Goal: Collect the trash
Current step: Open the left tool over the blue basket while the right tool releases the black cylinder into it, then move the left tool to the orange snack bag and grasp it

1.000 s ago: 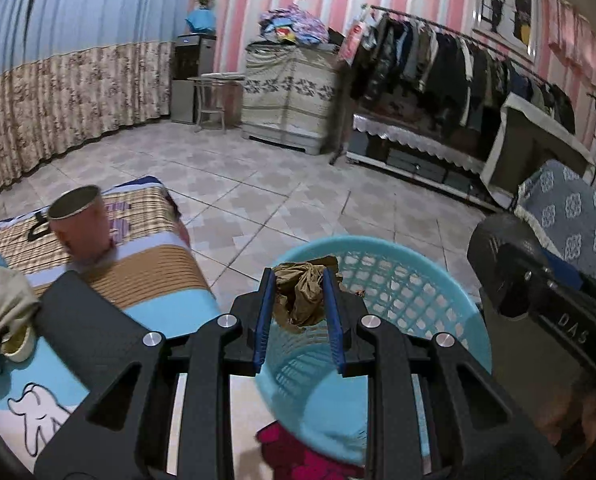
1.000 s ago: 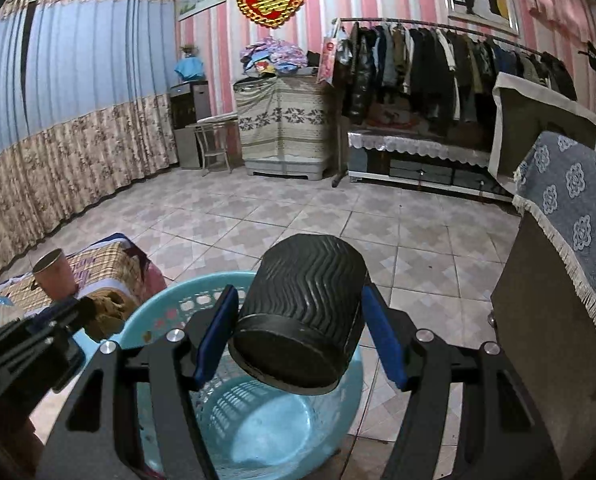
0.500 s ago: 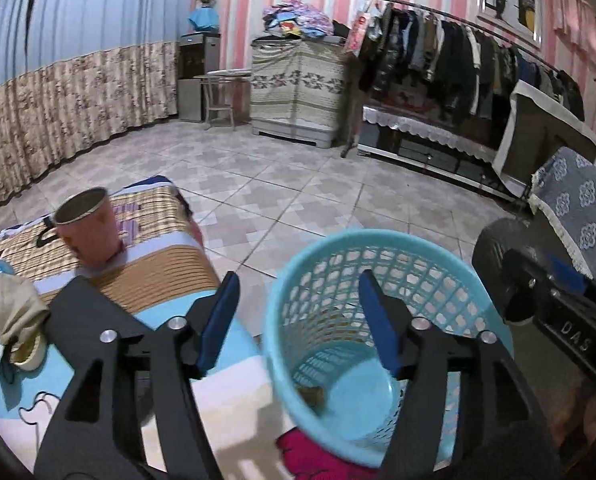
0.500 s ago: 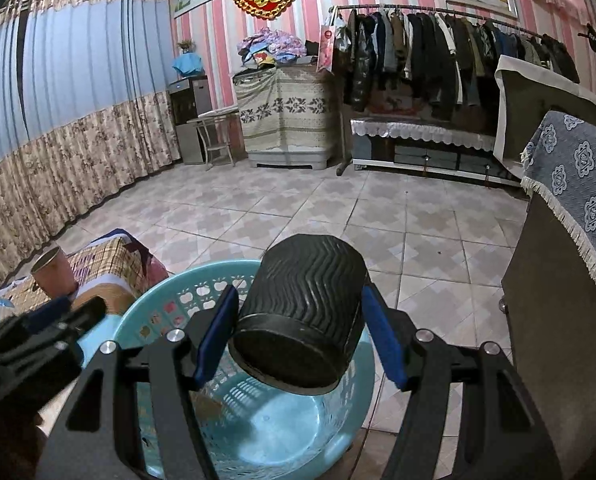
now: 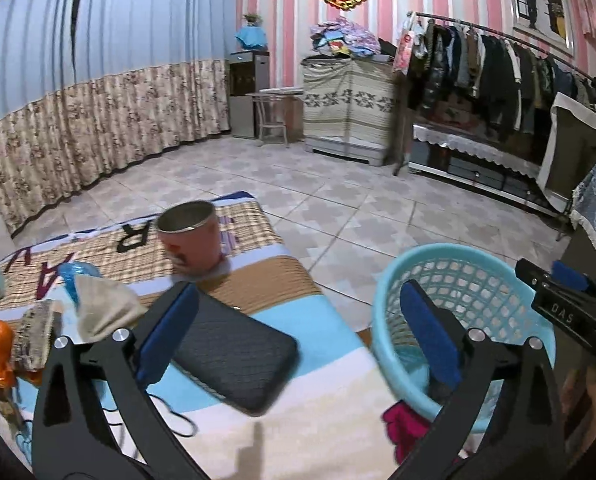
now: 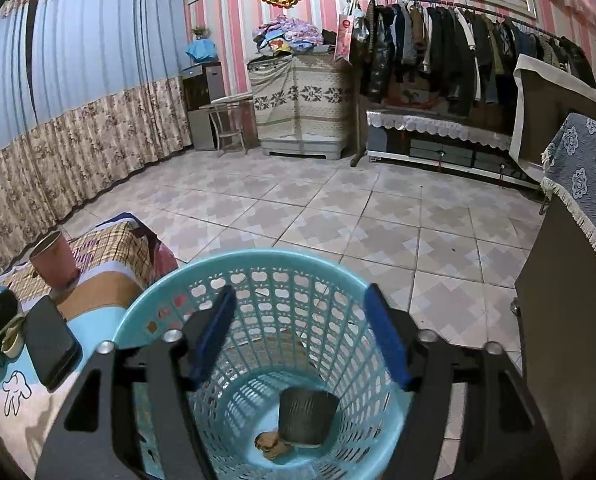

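Basket (image 6: 234, 264), teal lattice, holds ribbed black cup (image 6: 308, 416).

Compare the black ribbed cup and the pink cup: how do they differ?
The black ribbed cup lies at the bottom of the blue basket; the pink cup stands upright on the bed cover. One is dark and ridged, the other smooth with a metallic rim. Neither is held.

dim, bluish indoor light; fisheye bending and black corners in both views; soft blur along the lower edges.
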`<state>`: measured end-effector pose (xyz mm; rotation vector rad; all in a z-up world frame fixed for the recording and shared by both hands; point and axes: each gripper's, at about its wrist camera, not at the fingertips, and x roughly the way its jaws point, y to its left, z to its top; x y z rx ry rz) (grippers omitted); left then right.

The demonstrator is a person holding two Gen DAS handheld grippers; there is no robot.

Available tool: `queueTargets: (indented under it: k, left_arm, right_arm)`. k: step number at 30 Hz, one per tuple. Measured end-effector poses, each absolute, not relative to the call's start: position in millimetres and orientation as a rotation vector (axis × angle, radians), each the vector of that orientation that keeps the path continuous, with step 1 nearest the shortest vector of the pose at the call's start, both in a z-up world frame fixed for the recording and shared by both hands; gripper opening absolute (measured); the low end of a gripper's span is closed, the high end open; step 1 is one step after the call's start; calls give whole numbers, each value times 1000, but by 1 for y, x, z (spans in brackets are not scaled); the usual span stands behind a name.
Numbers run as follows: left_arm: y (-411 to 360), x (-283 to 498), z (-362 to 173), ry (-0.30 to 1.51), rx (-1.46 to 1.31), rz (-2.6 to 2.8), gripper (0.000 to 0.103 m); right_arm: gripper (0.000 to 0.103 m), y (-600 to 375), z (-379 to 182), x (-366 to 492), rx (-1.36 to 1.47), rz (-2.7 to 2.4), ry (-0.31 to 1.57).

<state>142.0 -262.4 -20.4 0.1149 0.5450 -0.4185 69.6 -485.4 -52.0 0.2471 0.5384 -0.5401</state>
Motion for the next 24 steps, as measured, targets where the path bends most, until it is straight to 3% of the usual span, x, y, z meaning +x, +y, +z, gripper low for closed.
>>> queueTargets:
  k: [6,24]
  left_arm:
    - [-236,140,-6,523,100,-380,97]
    - [-72,132,2,528,86,-73,97]
  right_arm:
    - [88,-476,-44,69,237,-549,518]
    - [89,-348,-6,91,160,-335,477]
